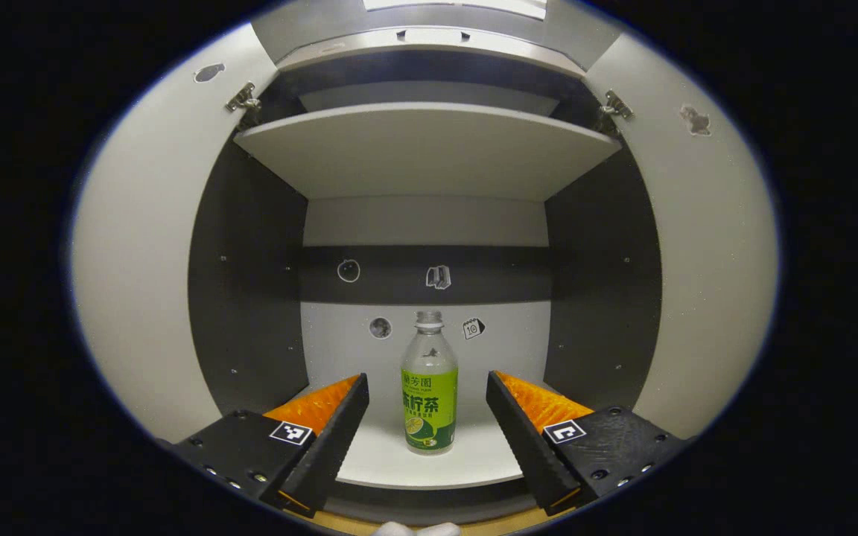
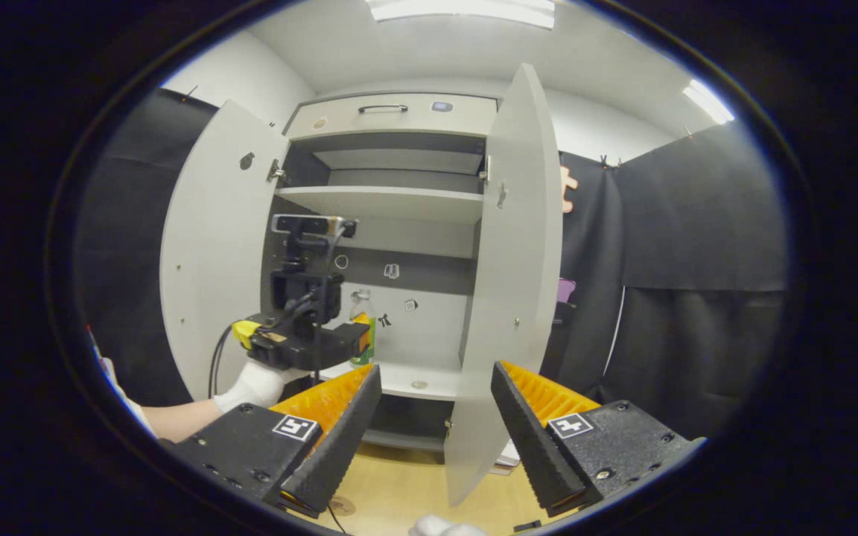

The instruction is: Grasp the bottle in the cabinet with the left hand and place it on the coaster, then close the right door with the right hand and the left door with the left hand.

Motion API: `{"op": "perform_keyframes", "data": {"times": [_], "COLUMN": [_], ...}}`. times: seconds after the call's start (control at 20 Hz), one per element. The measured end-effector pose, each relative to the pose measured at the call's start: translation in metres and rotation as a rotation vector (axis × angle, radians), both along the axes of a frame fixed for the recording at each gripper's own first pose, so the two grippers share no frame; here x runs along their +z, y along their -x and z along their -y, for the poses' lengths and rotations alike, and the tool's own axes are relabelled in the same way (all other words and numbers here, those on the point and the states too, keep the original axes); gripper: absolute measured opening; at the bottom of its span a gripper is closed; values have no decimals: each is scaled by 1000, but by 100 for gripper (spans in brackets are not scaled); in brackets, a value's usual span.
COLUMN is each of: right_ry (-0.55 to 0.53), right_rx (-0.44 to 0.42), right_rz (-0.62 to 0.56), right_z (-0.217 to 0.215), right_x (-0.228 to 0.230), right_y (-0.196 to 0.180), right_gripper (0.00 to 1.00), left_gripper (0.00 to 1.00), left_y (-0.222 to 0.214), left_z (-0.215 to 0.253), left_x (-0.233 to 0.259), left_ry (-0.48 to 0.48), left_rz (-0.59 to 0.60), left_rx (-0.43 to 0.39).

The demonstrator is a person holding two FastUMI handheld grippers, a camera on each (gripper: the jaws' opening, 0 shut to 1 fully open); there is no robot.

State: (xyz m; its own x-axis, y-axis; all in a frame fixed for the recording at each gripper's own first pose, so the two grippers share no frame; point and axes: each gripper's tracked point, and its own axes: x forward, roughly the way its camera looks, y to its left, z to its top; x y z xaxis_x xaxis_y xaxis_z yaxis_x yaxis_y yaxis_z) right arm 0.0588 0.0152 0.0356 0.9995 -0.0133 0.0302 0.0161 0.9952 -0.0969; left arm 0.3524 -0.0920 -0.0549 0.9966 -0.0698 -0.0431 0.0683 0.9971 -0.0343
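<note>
1. Stood upright on the bottom shelf (image 1: 429, 465) of the cabinet (image 1: 250, 313): the bottle (image 1: 429, 394), both doors open
2. Held wide open in front of the bottle, not touching it: the left tongs (image 1: 427, 417)
3. Also open and holding nothing, facing the edge of the right door (image 2: 507, 298): the right tongs (image 2: 436, 417)
4. Looked like thin clear plastic, so likely light, smooth and easy to squash or tip
5. Best gripped gently around the middle, on the green label, not the narrow neck
</note>
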Motion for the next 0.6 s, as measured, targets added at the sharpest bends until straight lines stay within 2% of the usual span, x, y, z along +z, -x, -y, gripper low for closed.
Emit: {"op": "perform_keyframes", "data": {"times": [0.3, 0.6], "right_ry": [3, 3], "right_rx": [-26, -26], "right_rz": [-32, -62], "right_z": [7, 6], "right_x": [-10, -18], "right_y": [-5, -10], "right_gripper": [98, 98], "left_gripper": [96, 96], "left_y": [-47, -61], "left_z": [1, 2], "left_x": [-43, -49], "left_ry": [-29, -12], "left_rz": [-74, -83], "left_rx": [28, 29]}}
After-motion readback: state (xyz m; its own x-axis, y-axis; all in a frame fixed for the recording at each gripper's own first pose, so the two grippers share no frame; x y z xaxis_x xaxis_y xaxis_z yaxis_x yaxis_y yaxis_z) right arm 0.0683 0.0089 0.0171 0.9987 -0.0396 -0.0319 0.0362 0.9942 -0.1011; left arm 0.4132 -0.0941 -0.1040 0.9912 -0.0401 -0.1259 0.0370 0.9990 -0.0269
